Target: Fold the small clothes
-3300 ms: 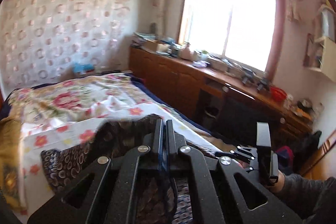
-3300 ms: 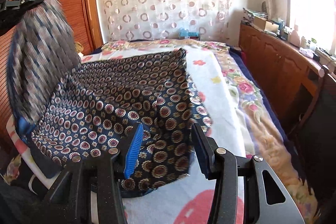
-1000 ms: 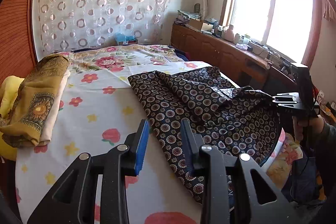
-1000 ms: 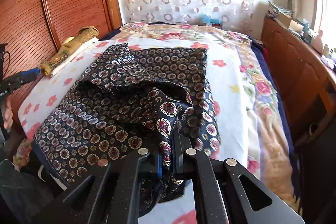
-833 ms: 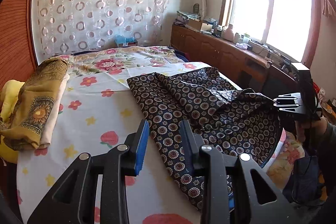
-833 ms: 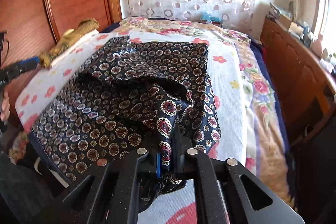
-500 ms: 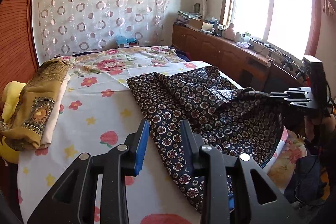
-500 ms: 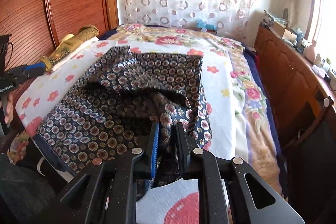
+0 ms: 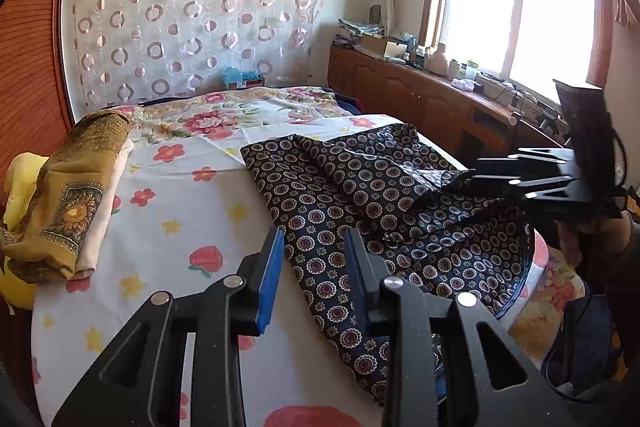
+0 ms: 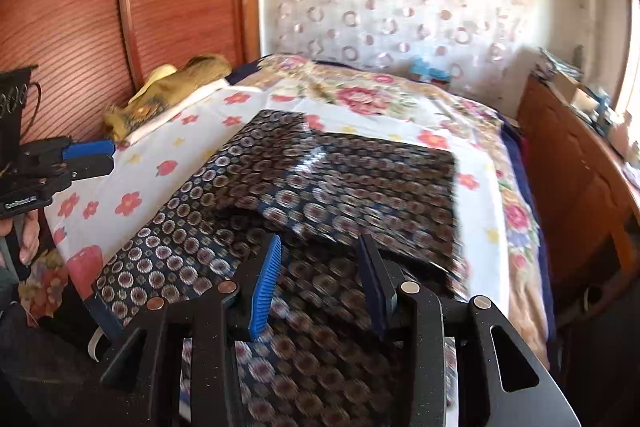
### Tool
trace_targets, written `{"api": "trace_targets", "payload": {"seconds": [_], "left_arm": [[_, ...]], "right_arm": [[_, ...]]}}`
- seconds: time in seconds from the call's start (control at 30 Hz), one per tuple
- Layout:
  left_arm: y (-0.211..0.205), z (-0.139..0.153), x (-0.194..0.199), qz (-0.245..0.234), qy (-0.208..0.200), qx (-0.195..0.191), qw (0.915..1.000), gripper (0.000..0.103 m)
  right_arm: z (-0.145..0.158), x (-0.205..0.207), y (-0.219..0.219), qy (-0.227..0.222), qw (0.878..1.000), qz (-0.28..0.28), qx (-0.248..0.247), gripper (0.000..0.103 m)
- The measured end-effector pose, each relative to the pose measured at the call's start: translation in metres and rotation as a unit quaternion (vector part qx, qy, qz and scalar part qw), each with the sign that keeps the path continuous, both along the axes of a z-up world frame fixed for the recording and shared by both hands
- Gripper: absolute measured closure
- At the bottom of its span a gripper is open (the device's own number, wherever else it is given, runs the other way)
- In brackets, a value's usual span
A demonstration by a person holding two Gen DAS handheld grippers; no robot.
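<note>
A dark navy cloth (image 9: 360, 195) with round medallion print lies partly folded on the flowered bed sheet (image 9: 168, 211); its near edge hangs over the bed's side. My left gripper (image 9: 314, 267) hovers open over the cloth's left edge, with nothing pinched. My right gripper (image 10: 320, 275) is above the cloth (image 10: 320, 179). Its jaws are opening, and the pads do not press on the fabric seen between them. In the left wrist view the right gripper (image 9: 472, 175) reaches in from the right, just above the cloth. The left gripper (image 10: 86, 155) appears at the left edge of the right wrist view.
A folded ochre cloth on a pale one (image 9: 68, 195) rests at the bed's left side by a yellow pillow. A wooden cabinet (image 9: 420, 99) with clutter runs under the window. A ribbed wooden wall (image 10: 80, 7) borders the bed's left. A dark bag (image 9: 580, 339) sits on the floor.
My right gripper let go of the cloth's bunched fold, its jaws spread, and it drew back and upward. The fold dropped flat on the bed. My left gripper stayed put.
</note>
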State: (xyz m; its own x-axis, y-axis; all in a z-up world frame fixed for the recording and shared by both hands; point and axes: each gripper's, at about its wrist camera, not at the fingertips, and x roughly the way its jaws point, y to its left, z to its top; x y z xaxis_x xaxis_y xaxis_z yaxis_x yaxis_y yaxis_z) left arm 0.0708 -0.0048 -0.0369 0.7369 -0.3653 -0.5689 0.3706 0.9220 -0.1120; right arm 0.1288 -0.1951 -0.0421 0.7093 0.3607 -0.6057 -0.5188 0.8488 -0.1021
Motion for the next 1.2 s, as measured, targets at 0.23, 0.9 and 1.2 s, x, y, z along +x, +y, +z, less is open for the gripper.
{"api": "trace_targets", "payload": {"seconds": [0.23,0.9,1.2], "left_arm": [[0.002,-0.003,-0.001,0.001,0.004,-0.003,1.0000,0.071],[0.001,-0.012,-0.002,-0.004,0.016,-0.006,0.9999,0.071],[-0.006,-0.018,0.002,-0.008,0.026,-0.006,0.9996,0.071]], "right_arm": [[-0.013,0.031,0.040,0.015,0.997,0.029,-0.063,0.062],[0.040,0.185,-0.043,0.045,0.988,-0.142,-0.047,0.096],[0.040,0.165,-0.044,0.057,0.993,-0.099,0.024,0.067]]}}
